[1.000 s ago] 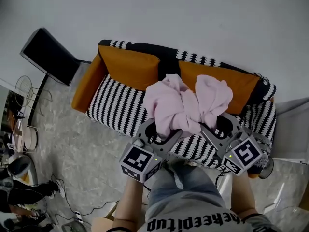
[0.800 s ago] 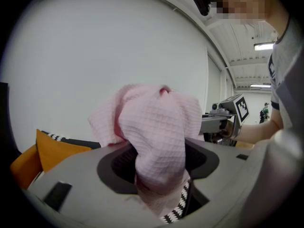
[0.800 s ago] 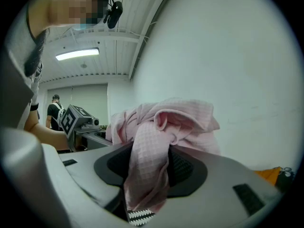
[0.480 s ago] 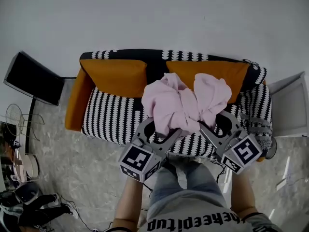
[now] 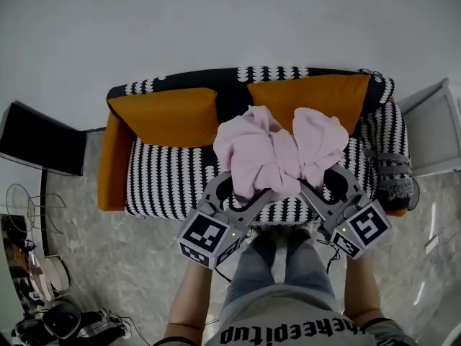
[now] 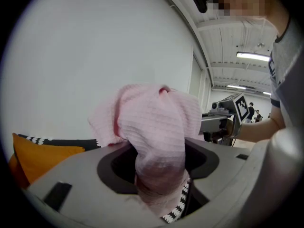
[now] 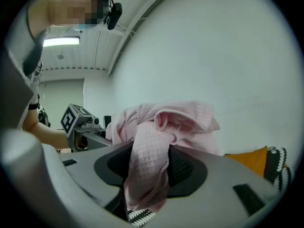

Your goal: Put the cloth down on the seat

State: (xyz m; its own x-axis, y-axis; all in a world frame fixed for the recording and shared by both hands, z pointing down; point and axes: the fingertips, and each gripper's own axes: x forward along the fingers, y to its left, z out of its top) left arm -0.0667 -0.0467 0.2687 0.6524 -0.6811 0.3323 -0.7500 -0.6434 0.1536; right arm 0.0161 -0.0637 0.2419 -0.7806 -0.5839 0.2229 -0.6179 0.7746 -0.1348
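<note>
Now the sofa (image 5: 180, 92) looks straight across the head view, not slanted like before, and the cloth (image 5: 277, 153) is still held up the same way. The left gripper (image 5: 248, 195) is closed tight on one bunch of the pink cloth. The right gripper (image 5: 315, 189) is closed tight on another bunch. The cloth puffs up in the air between them, over the striped seat (image 5: 169, 182) and in front of the two orange cushions (image 5: 162, 114). It is not down on the seat yet.
</note>
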